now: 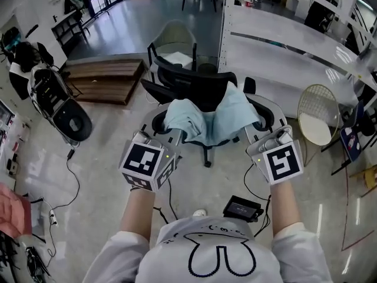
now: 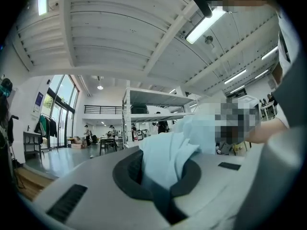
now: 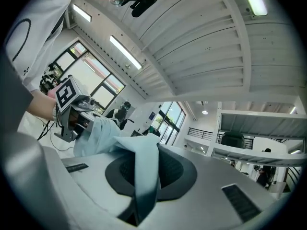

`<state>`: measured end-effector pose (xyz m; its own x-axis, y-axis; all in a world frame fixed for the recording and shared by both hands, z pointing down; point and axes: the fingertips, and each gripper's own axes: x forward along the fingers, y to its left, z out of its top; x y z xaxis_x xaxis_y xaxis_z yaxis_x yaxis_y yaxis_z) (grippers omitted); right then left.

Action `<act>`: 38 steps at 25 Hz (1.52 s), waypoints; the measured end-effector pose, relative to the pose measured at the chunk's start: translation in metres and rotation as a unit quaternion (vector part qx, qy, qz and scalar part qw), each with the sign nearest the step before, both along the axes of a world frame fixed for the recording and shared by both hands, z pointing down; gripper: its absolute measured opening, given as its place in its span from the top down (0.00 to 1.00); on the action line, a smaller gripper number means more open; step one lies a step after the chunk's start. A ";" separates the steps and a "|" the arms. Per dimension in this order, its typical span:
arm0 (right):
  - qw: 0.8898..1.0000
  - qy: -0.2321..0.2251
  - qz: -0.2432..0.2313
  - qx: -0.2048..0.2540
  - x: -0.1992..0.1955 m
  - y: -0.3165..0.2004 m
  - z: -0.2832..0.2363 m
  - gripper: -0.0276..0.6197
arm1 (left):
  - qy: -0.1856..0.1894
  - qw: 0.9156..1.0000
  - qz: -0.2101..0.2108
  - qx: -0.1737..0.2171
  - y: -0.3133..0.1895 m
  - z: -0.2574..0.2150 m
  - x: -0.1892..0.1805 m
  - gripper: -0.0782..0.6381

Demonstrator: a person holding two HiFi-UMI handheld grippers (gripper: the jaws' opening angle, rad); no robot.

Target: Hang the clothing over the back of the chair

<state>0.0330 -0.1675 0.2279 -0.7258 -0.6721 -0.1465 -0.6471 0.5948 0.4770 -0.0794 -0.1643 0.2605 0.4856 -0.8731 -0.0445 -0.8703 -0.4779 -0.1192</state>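
Observation:
A light blue garment (image 1: 209,119) hangs stretched between my two grippers, just in front of a black office chair (image 1: 194,78). My left gripper (image 1: 177,135) is shut on the garment's left part and my right gripper (image 1: 250,135) is shut on its right part. The left gripper view shows the blue cloth (image 2: 165,157) bunched and pinched in the closed left gripper (image 2: 158,178). The right gripper view shows a fold of the cloth (image 3: 144,171) clamped in the right gripper (image 3: 141,195), with the left gripper (image 3: 72,111) across from it. The garment hides the chair's seat.
A grey chair (image 1: 174,43) stands behind the black one, beside a low wooden platform (image 1: 106,78). A white wire chair (image 1: 318,114) is at the right and a white counter (image 1: 283,46) at the back right. A scooter (image 1: 53,99) is parked left. Cables and a black device (image 1: 241,208) lie on the floor.

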 end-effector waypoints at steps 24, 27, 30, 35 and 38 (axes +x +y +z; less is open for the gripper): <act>0.989 0.016 -0.105 0.100 -0.046 -0.125 -0.119 0.89 | 0.013 0.998 -0.036 0.041 -0.105 -0.085 -0.032 0.85; 0.987 0.016 -0.109 0.117 -0.047 -0.149 -0.134 0.89 | 0.021 0.998 -0.048 0.038 -0.122 -0.087 -0.039 0.85; 0.984 0.029 -0.123 0.122 -0.054 -0.175 -0.139 0.89 | 0.015 0.998 -0.055 0.027 -0.132 -0.083 -0.043 0.85; 0.982 0.050 -0.151 0.106 -0.056 -0.213 -0.116 0.89 | 0.000 0.998 -0.062 -0.010 -0.140 -0.058 -0.044 0.85; 0.979 0.053 -0.165 0.104 -0.057 -0.233 -0.100 0.89 | -0.003 0.998 -0.052 -0.040 -0.141 -0.043 -0.044 0.85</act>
<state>-0.0241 -0.4005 0.1278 -0.9171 -0.3620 -0.1670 -0.3759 0.6463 0.6641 -0.1236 -0.3051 0.2178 0.3930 -0.9190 0.0302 -0.9148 -0.3941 -0.0886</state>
